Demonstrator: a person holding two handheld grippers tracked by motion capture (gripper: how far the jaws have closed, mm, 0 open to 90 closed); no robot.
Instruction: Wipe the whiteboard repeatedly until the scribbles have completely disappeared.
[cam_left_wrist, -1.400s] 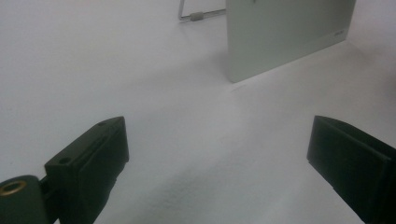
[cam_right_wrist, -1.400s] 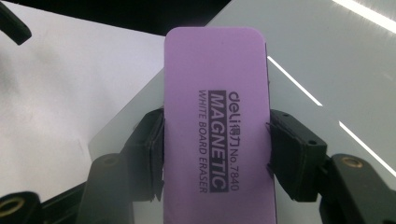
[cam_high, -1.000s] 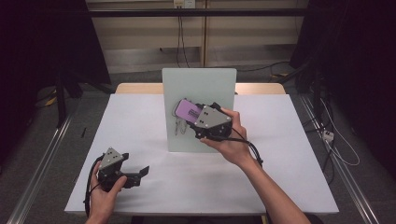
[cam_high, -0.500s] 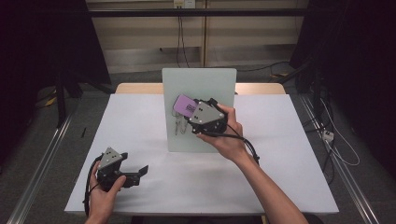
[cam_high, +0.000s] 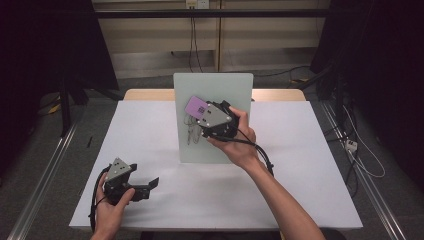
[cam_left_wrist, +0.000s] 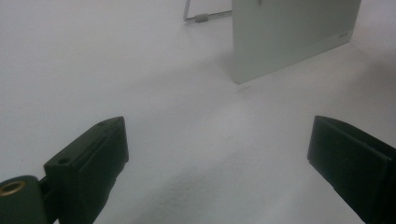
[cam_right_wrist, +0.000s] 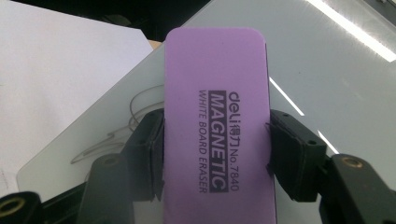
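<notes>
A purple whiteboard eraser printed "MAGNETIC WHITE BOARD ERASER" is clamped by its long sides in my right gripper, which is shut on it. The eraser is held against the face of an upright pale whiteboard, just above thin pen scribbles. My left gripper rests low on the white table at the front left. Its jaws are wide open with nothing between them, pointing toward the board's lower corner.
The white table spreads to both sides of the board. A wire stand foot sticks out behind the board. Cables lie on the floor to the right, and a dark frame stands at the left.
My right gripper has carried the eraser slightly upward along the board face. The left gripper has stayed where it was.
</notes>
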